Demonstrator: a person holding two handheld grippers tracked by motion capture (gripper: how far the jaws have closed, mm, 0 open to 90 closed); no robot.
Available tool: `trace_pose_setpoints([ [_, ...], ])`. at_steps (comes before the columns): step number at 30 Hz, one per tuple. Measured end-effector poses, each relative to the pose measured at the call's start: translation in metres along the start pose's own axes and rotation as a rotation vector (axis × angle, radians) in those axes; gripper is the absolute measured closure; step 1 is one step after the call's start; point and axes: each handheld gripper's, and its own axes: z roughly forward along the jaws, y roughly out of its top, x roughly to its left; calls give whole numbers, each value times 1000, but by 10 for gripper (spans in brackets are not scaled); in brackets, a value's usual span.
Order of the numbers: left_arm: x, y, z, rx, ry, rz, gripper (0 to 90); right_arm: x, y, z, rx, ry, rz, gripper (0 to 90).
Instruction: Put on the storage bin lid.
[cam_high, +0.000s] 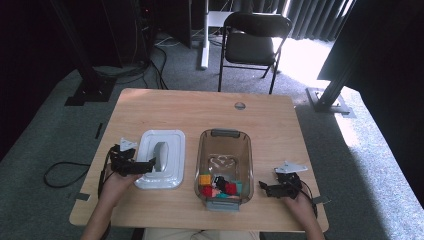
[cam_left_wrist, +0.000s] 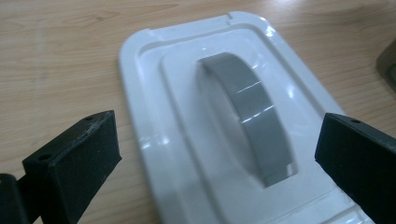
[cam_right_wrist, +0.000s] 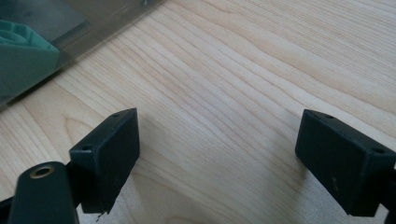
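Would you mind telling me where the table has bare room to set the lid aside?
Free: the far strip of the table beyond the white lid and clear bin, and right of the bin ahead of the right gripper. Tight: the gap between lid and bin.

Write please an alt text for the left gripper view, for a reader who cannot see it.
A white lid with a grey handle lies flat on a wooden table. The left gripper is open, one black jaw on each side of the lid's near end.
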Motion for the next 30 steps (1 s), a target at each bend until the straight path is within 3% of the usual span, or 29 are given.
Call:
trace_pose_setpoints([
  [8, -11, 6, 18, 15, -24, 22, 49, 0, 0, 0, 1, -2, 2, 133],
  [9, -13, 7, 23, 17, -44, 33, 78, 1, 0, 0, 1, -3, 4, 133],
  [17, -19, 8, 39, 42, -39, 30, 226, 1, 0, 0, 1, -6, 5, 133],
  [19, -18, 8, 41, 43, -49, 23, 328, 2, 0, 0, 1, -7, 4, 133],
  [23, -18, 6, 45, 66, -57, 27, 433, 3, 1, 0, 0, -1, -3, 133],
  [30, -12, 5, 46, 64, -61, -11, 553, 6, 2, 1, 0, 7, -13, 135],
])
